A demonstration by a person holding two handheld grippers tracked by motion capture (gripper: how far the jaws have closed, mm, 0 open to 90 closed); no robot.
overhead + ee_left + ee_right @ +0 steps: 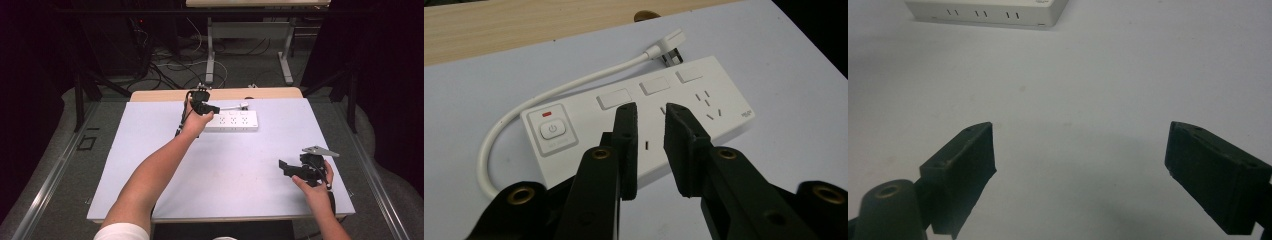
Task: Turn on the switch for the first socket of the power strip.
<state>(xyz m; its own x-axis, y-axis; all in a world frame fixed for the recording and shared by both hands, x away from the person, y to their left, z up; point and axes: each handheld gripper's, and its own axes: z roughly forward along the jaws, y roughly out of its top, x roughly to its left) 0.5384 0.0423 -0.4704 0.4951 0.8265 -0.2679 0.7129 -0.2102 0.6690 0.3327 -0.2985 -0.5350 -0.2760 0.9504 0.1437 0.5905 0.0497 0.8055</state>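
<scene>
The power strip lies on the counter near its far edge — its plug just behind it, the left gripper over its left end, the right gripper well in front, to the right.

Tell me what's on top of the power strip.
The power strip carries a power button, three rocker switches and sockets. The left gripper fingers hide most of the middle socket.
</scene>
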